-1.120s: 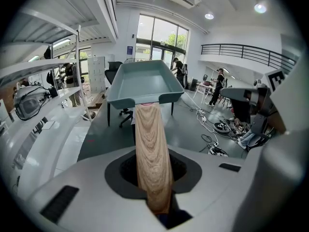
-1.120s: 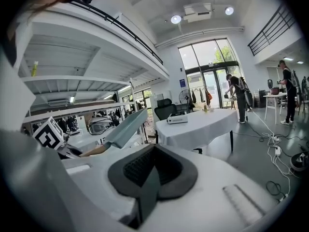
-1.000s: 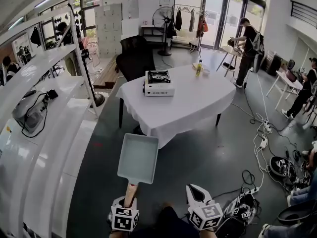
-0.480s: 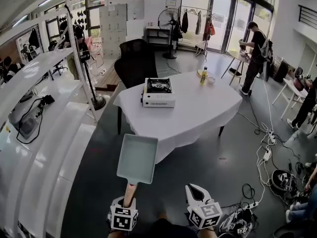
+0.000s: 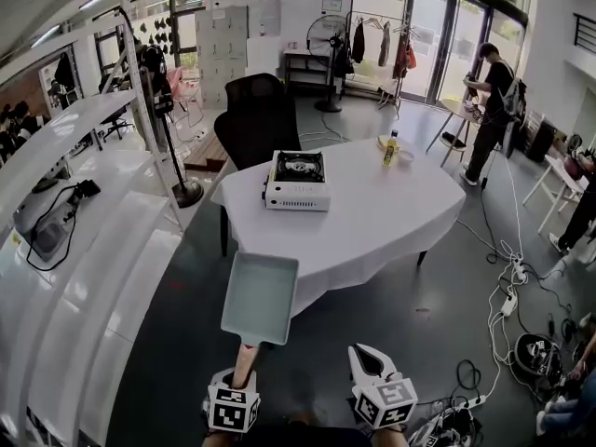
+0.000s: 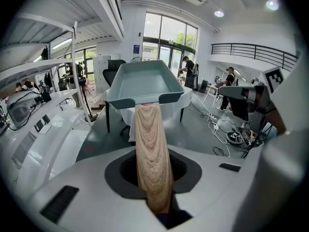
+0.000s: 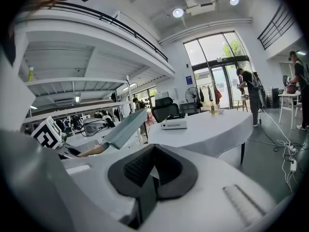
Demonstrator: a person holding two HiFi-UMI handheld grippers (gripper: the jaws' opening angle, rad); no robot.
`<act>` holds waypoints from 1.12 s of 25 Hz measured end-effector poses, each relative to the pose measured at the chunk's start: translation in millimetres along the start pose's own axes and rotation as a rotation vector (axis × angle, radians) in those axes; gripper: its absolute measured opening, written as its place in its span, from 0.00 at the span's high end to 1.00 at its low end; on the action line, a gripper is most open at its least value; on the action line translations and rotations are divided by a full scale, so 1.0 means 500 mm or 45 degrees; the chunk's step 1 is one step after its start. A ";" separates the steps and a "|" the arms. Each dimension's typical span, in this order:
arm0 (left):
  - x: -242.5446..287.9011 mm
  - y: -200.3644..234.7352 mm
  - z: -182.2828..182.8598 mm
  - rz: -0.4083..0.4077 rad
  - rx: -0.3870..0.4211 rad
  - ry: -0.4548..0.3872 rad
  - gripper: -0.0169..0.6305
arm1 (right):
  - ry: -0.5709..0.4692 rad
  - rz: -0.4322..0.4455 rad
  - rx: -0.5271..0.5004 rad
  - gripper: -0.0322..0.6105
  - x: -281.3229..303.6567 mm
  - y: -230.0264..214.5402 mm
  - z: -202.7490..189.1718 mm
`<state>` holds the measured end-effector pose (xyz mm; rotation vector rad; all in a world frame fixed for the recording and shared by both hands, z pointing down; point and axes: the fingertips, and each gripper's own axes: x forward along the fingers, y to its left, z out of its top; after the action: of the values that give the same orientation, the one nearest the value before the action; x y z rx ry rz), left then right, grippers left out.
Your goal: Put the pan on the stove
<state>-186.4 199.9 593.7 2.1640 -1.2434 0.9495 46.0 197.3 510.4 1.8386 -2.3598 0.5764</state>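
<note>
A square grey-green pan [image 5: 260,296] with a wooden handle [image 5: 245,361] is carried above the floor, in front of the white-clothed table [image 5: 372,222]. My left gripper [image 5: 244,372] is shut on that handle; in the left gripper view the handle [image 6: 152,153] runs out between the jaws to the pan [image 6: 145,81]. The white portable stove [image 5: 297,180] sits on the table's left part, well beyond the pan. My right gripper [image 5: 372,366] hangs beside the left one, shut and empty. In the right gripper view the pan [image 7: 126,124] shows at left and the stove [image 7: 174,123] on the table ahead.
A black chair [image 5: 257,110] stands behind the table. A bottle [image 5: 393,147] and a small bowl sit at the table's far side. White curved shelving [image 5: 93,250] lines the left. Cables and power strips [image 5: 507,287] lie on the floor at right. A person [image 5: 492,91] stands far back.
The table and stove have come nearer and lower in the head view. Both grippers and the pan keep their places in the picture, the handle still gripped.
</note>
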 end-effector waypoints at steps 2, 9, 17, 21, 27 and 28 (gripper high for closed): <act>0.008 -0.007 0.002 0.002 -0.011 0.000 0.87 | 0.000 0.003 0.001 0.95 0.003 -0.011 0.000; 0.001 -0.012 0.002 0.024 -0.017 0.016 0.87 | 0.007 0.004 0.042 0.95 -0.005 -0.019 -0.010; 0.024 -0.007 0.020 0.029 -0.022 0.027 0.87 | 0.028 -0.010 0.069 0.95 0.016 -0.044 -0.018; 0.047 -0.002 0.042 0.017 -0.025 0.030 0.87 | 0.035 -0.011 0.064 0.95 0.046 -0.054 -0.006; 0.090 0.023 0.086 0.012 -0.026 0.032 0.87 | 0.045 -0.013 0.050 0.95 0.096 -0.070 0.016; 0.098 0.028 0.097 0.009 -0.032 0.032 0.87 | 0.045 -0.015 0.046 0.95 0.105 -0.074 0.024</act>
<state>-165.1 133.1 599.9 2.1235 -1.2456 0.9565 68.9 137.3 523.8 1.8395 -2.3299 0.6492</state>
